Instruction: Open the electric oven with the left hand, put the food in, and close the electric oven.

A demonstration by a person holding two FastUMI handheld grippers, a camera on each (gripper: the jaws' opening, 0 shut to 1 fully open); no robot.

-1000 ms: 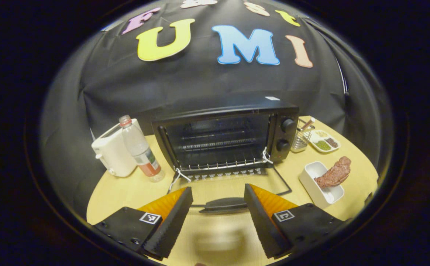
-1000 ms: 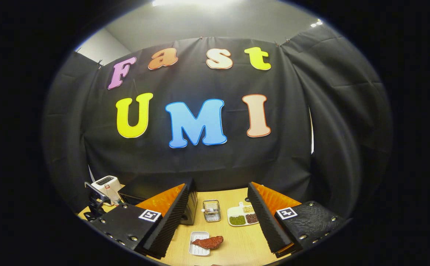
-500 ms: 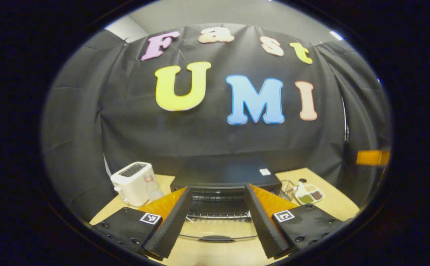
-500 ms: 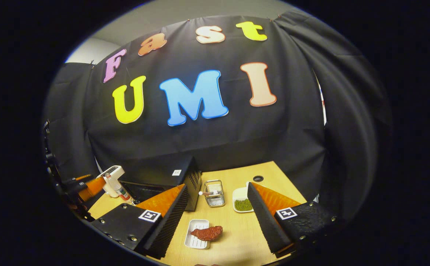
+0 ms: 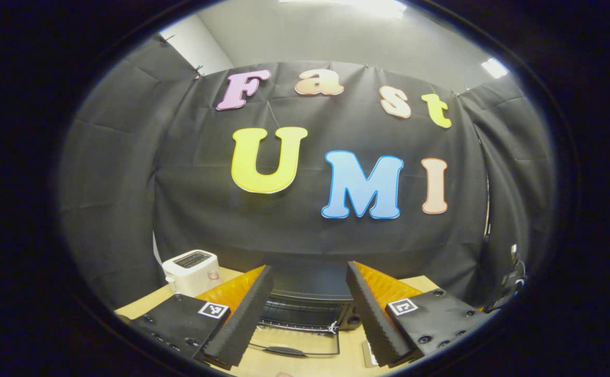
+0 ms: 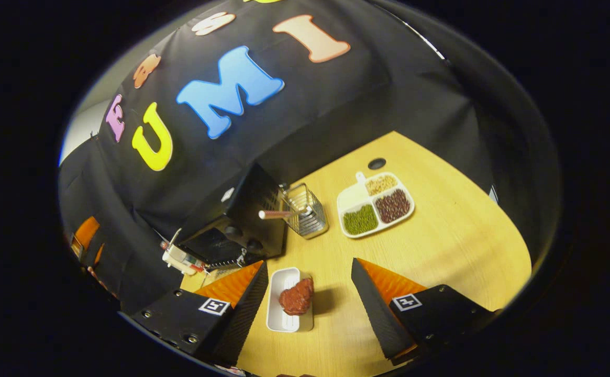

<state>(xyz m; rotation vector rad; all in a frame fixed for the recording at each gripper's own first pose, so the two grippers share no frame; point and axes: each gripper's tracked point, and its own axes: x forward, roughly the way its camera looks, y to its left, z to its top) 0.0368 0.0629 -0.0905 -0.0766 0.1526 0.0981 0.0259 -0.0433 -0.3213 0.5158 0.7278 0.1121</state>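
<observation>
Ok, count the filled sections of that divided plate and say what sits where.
3. On the divided plate, green beans sit nearest the gripper, dark red beans beside them, pale grains farther back. The section by the handle looks empty.

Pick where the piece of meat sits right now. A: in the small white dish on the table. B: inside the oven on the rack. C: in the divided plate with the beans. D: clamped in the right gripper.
A: in the right gripper view the meat lies in the white dish on the table, between the fingers of the open right gripper, untouched.
</observation>
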